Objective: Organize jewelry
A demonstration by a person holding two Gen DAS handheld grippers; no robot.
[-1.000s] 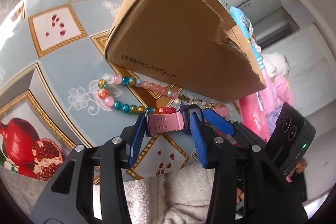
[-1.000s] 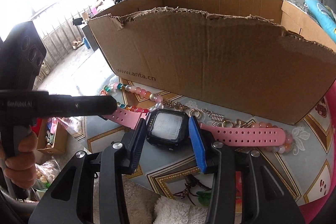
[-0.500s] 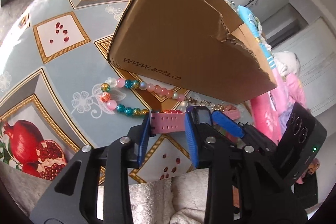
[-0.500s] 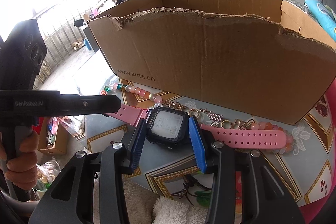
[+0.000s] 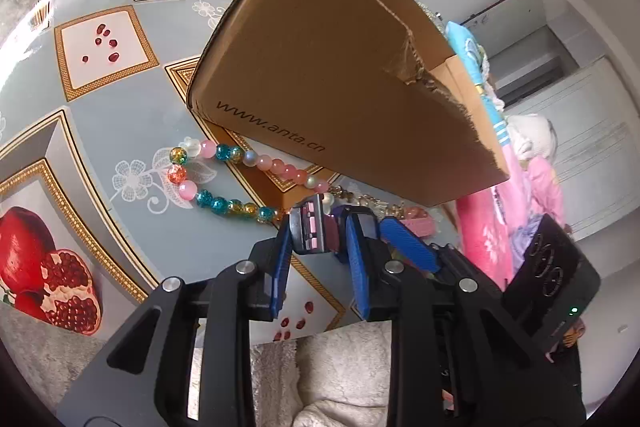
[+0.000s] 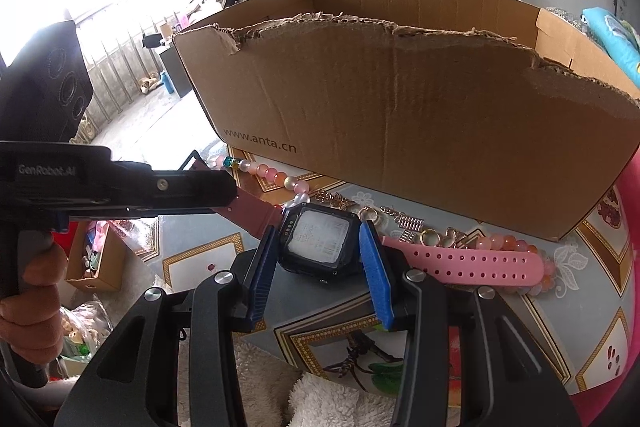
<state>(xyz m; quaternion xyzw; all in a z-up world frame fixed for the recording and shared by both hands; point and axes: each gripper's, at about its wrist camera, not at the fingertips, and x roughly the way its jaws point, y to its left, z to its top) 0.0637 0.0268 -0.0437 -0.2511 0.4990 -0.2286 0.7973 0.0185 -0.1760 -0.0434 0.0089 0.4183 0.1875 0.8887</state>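
Observation:
A digital watch with a black case (image 6: pixel 318 241) and pink straps is held by both grippers above the table. My right gripper (image 6: pixel 319 247) is shut on the watch case. My left gripper (image 5: pixel 316 233) is shut on the buckle-end strap (image 5: pixel 314 231), lifted and twisted; that strap shows in the right wrist view (image 6: pixel 250 213). The other strap (image 6: pixel 480 263) lies toward the right. A string of coloured beads (image 5: pixel 216 179) and small gold rings and chains (image 6: pixel 416 227) lie in front of a torn open cardboard box (image 6: pixel 400 131).
The table carries a patterned fruit-print cloth (image 5: pixel 100 39). The box (image 5: pixel 332 75) stands close behind the jewelry. A pink bead bracelet (image 6: pixel 504 243) lies by the box's right end. Pink and blue fabrics (image 5: pixel 516 195) are to the right of the box.
My left gripper has closed tighter on the strap and raised and twisted its buckle end. My right gripper stays on the watch case, lifted slightly.

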